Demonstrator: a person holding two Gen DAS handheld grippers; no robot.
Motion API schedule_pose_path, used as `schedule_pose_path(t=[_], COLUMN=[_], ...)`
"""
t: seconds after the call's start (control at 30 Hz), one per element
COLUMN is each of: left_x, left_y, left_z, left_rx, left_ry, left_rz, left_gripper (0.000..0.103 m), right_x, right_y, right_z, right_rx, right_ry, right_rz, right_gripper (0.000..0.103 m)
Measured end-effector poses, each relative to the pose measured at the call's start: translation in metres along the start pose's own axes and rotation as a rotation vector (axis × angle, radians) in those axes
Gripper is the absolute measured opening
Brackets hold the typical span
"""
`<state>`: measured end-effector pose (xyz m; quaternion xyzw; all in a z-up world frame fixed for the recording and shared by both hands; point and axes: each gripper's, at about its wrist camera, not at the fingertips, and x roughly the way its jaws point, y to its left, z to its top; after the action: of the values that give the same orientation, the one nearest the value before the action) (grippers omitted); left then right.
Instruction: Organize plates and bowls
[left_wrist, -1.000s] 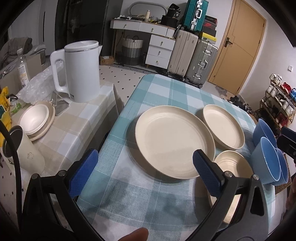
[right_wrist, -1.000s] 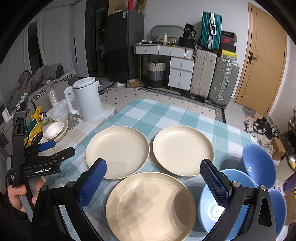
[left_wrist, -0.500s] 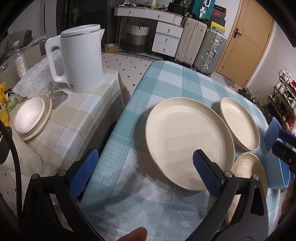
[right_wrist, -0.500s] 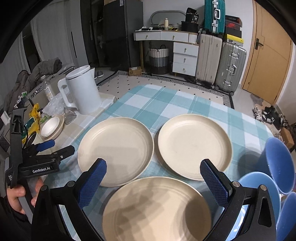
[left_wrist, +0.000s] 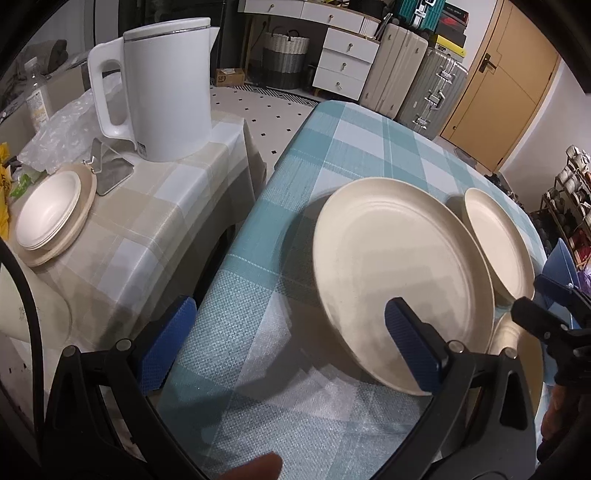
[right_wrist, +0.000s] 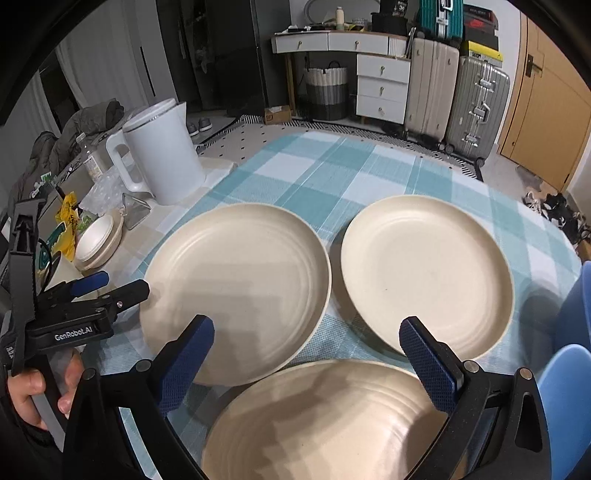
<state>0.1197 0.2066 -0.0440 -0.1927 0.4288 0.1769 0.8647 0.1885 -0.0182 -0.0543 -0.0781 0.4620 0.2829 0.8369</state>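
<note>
The left claw (left_wrist: 291, 339) hangs wide open and empty over the counter's (left_wrist: 351, 140) left edge, its right pad (left_wrist: 410, 343) above the near rim of the left plate (left_wrist: 399, 273); the right claw (right_wrist: 314, 354), likewise wide and empty, hovers above the near plate (right_wrist: 325, 424) at the counter's front edge; three cream plates lie flat on the teal check cloth, the left plate and the far plate (right_wrist: 424, 273) side by side just apart, the near plate in front of both; blue bowls (right_wrist: 569, 391) sit at the right edge, cut off by the frame; a hand (right_wrist: 33, 391) grips the left claw's handle at the front left corner; beside the counter, a lower side table (left_wrist: 155, 206) in beige check carries a white kettle (left_wrist: 166, 88) and a stack of small dishes (left_wrist: 50, 218).
</note>
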Motion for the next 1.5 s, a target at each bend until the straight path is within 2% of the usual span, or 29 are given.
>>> schedule_pose_path(t=[0.13,0.4,0.5,0.67,0.8,0.87,0.93,0.97,1.1,1.23,1.37,1.5], left_x=[0.005,0.013,0.013,0.013,0.013,0.013,0.013,0.013,0.014,0.014,0.014,0.014], left_y=[0.003,0.003,0.004,0.003,0.002,0.002,0.001,0.001,0.000,-0.001,-0.007,-0.012], left_z=[-0.002,-0.005,-0.005,-0.005,-0.005,-0.005,-0.006,-0.006,-0.006,-0.007,-0.009,-0.010], left_rx=[0.001,0.005,-0.005,-0.004,-0.002,-0.004,-0.001,0.001,0.000,-0.009,0.004,0.023], left_ry=[0.007,0.024,0.021,0.017,0.016,0.013,0.013,0.013,0.012,0.018,0.013,0.010], left_rz=[-0.011,-0.048,-0.054,-0.062,-0.070,-0.071,-0.060,-0.059,-0.066,-0.109,-0.122,-0.124], left_gripper=[0.096,0.082,0.080,0.074,0.065,0.063,0.055,0.053,0.042,0.029,0.021,0.015], right_x=[0.016,0.040,0.041,0.039,0.040,0.043,0.046,0.047,0.050,0.051,0.051,0.050], right_y=[-0.002,-0.007,-0.005,-0.005,-0.004,-0.005,-0.005,-0.004,-0.001,-0.003,-0.003,-0.005], right_z=[-0.001,-0.001,0.002,0.003,0.002,0.001,0.000,0.000,0.000,0.000,0.000,0.001], right_rx=[0.012,0.033,0.017,0.015,0.010,0.017,0.023,0.023,0.013,0.026,0.018,0.024], right_ry=[0.020,0.051,0.043,0.037,0.041,0.048,0.053,0.056,0.061,0.059,0.054,0.047], right_rz=[0.019,0.033,0.023,0.039,0.039,0.041,0.028,0.034,0.023,0.010,-0.013,-0.023], right_gripper=[0.101,0.090,0.086,0.072,0.067,0.060,0.058,0.052,0.043,0.036,0.023,0.018])
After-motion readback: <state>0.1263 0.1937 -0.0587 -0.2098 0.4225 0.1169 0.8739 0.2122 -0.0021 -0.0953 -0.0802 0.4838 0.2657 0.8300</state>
